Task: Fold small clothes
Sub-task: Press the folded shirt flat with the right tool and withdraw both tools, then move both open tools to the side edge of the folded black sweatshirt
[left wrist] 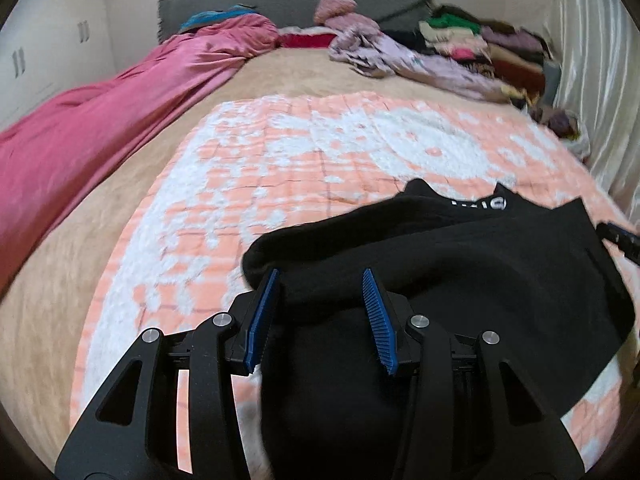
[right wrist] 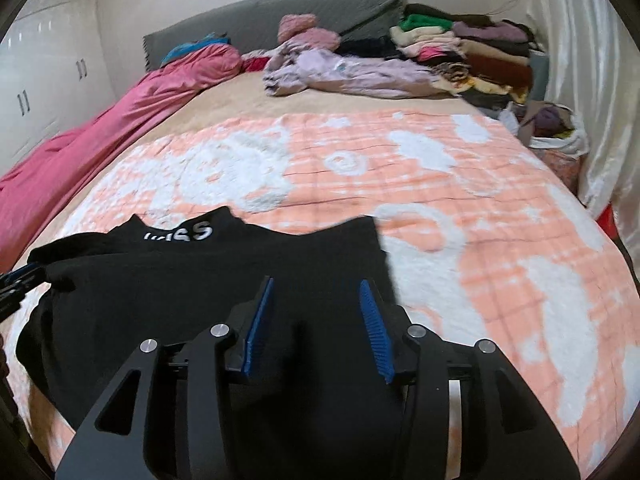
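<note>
A small black garment (left wrist: 460, 264) with white lettering at its far edge lies partly folded on the orange-and-white blanket (left wrist: 320, 152). It also shows in the right wrist view (right wrist: 200, 280). My left gripper (left wrist: 322, 284) is open, its blue pads (left wrist: 262, 316) over the garment's bulged left fold, holding nothing. My right gripper (right wrist: 318, 292) is open above the garment's right part, near its right edge. The tip of the right gripper (left wrist: 622, 238) shows at the far right of the left wrist view. The left gripper's tip (right wrist: 16, 280) shows at the left edge of the right wrist view.
A pink duvet (left wrist: 100, 120) runs along the bed's left side. A crumpled lilac garment (right wrist: 340, 72) and a stack of folded clothes (right wrist: 472, 52) lie at the headboard (right wrist: 260, 16). A curtain (right wrist: 592, 80) hangs on the right, white cupboards (right wrist: 40, 72) on the left.
</note>
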`<control>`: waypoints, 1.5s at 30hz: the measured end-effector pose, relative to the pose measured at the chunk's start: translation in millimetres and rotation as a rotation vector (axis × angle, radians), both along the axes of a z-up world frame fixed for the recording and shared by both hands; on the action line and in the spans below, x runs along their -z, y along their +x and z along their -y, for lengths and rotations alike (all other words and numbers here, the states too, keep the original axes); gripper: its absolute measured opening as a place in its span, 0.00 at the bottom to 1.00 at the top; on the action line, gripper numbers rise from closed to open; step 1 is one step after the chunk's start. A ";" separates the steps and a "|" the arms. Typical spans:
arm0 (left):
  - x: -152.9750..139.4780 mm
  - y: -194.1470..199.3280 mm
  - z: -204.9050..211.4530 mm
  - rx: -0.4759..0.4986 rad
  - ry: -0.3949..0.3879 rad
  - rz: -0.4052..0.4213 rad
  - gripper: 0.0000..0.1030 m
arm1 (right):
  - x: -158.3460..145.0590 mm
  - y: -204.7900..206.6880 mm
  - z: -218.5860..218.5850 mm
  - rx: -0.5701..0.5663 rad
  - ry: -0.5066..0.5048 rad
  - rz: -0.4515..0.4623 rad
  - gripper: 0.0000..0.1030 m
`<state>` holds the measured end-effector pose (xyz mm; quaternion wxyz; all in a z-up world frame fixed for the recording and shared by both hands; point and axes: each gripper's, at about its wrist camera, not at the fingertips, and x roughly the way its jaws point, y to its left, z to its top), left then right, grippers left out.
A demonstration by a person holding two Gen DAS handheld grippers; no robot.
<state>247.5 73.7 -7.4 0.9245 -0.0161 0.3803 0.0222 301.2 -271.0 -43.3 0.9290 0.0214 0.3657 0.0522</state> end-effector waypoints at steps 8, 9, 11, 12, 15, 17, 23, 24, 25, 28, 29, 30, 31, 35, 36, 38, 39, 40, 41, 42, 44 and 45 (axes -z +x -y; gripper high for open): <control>-0.5 -20.3 -47.4 -0.111 -0.058 0.006 0.47 | 3.0 -14.8 30.5 0.068 0.007 -0.006 0.47; -0.4 -18.6 -50.9 -0.110 -0.061 0.001 0.47 | 3.6 -15.5 29.4 0.067 0.009 -0.008 0.48; 2.1 -10.9 -53.8 -0.085 -0.079 -0.031 0.51 | 4.5 -17.6 25.8 0.061 0.015 -0.006 0.52; 4.2 -7.9 -54.1 -0.078 -0.086 -0.044 0.52 | 5.2 -18.0 22.9 0.054 0.015 -0.005 0.53; 16.9 -3.4 -51.6 -0.050 -0.132 -0.103 0.56 | 8.0 -14.8 17.6 0.053 0.010 -0.013 0.53; 24.8 -7.7 -46.2 -0.030 -0.169 -0.124 0.56 | 8.5 -9.7 17.4 0.057 0.007 -0.017 0.53; 37.6 -33.5 -26.9 0.031 -0.226 -0.144 0.56 | 6.5 15.5 18.9 0.064 -0.011 -0.025 0.53; 37.9 -38.4 -24.9 0.038 -0.232 -0.140 0.56 | 6.9 21.7 18.5 0.062 -0.020 -0.031 0.53; 37.9 -43.7 -22.9 0.048 -0.234 -0.137 0.56 | 8.5 30.5 17.3 0.060 -0.034 -0.044 0.53; 40.4 -54.3 -18.9 0.064 -0.226 -0.142 0.36 | 14.5 48.8 17.0 0.060 -0.018 -0.082 0.52; 41.1 -56.3 -17.6 0.073 -0.239 -0.145 0.31 | 17.9 55.6 16.0 0.056 -0.012 -0.107 0.40; 41.1 -59.3 -15.9 0.079 -0.244 -0.144 0.25 | 21.0 60.1 14.6 0.050 -0.013 -0.126 0.30; 40.3 -60.2 -14.4 0.084 -0.231 -0.141 0.22 | 23.8 63.9 12.7 0.047 -0.015 -0.145 0.24; 35.2 -63.2 -16.9 0.085 -0.232 -0.129 0.17 | 15.9 59.1 11.6 0.041 -0.008 -0.098 0.07; 33.2 -65.2 -17.9 0.084 -0.232 -0.118 0.16 | 11.6 56.3 14.1 0.045 -0.003 -0.075 0.06; 32.1 -66.9 -18.3 0.089 -0.216 -0.109 0.16 | 4.9 54.1 23.6 0.075 -0.005 -0.035 0.06; 33.7 -66.3 -18.4 0.088 -0.215 -0.112 0.16 | 6.9 56.8 27.1 0.081 -0.001 -0.044 0.06; 35.9 -66.1 -19.2 0.084 -0.224 -0.116 0.16 | 11.4 60.1 28.4 0.091 -0.006 -0.061 0.06; 36.8 -66.3 -18.9 0.083 -0.226 -0.118 0.16 | 16.6 62.4 28.1 0.098 -0.015 -0.080 0.06; 36.7 -66.5 -18.3 0.083 -0.223 -0.117 0.16 | 23.2 65.1 26.0 0.104 -0.035 -0.103 0.06; 35.3 -67.0 -17.4 0.083 -0.221 -0.116 0.16 | 33.2 67.7 21.0 0.107 -0.075 -0.119 0.07; 35.3 -67.6 -18.1 0.083 -0.220 -0.117 0.16 | 35.0 67.3 19.3 0.110 -0.088 -0.119 0.07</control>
